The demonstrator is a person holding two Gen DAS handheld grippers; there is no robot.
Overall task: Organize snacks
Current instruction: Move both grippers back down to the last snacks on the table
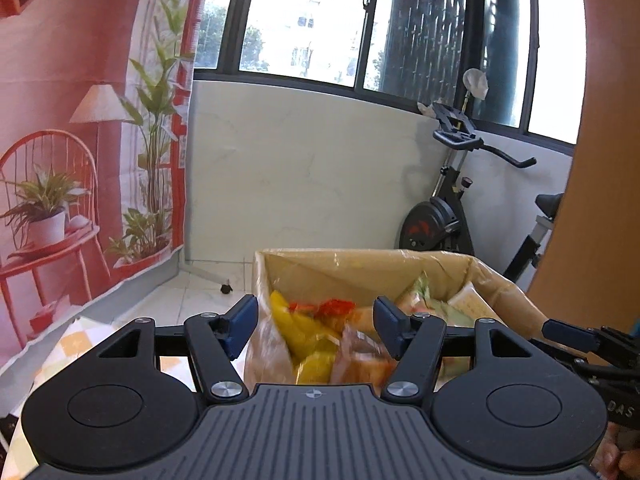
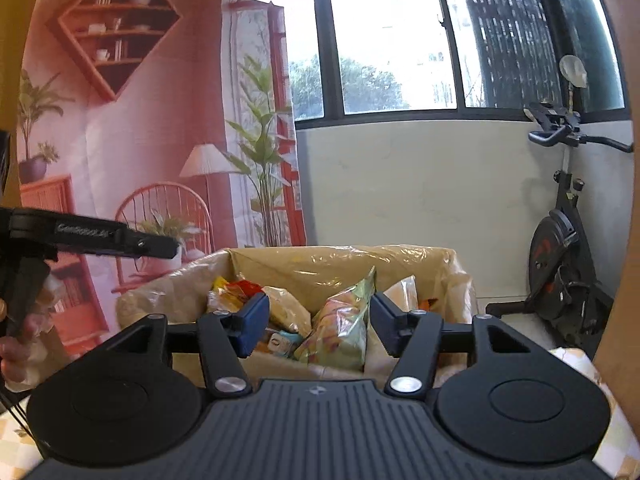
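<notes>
Snack packets (image 2: 340, 320) are lying heaped inside a plastic-lined cardboard box (image 2: 344, 260), just ahead of both grippers. Left gripper (image 1: 316, 330) and right gripper (image 2: 318, 326) are hovering at the box's near rim, jaws spread, gripping nothing.

Two matte black grippers, the left gripper (image 1: 316, 330) and right gripper (image 2: 316, 326), show ribbed grey housings, silver pivot screws and blue fingertip pads (image 2: 251, 328); white lettering marks one side.
</notes>
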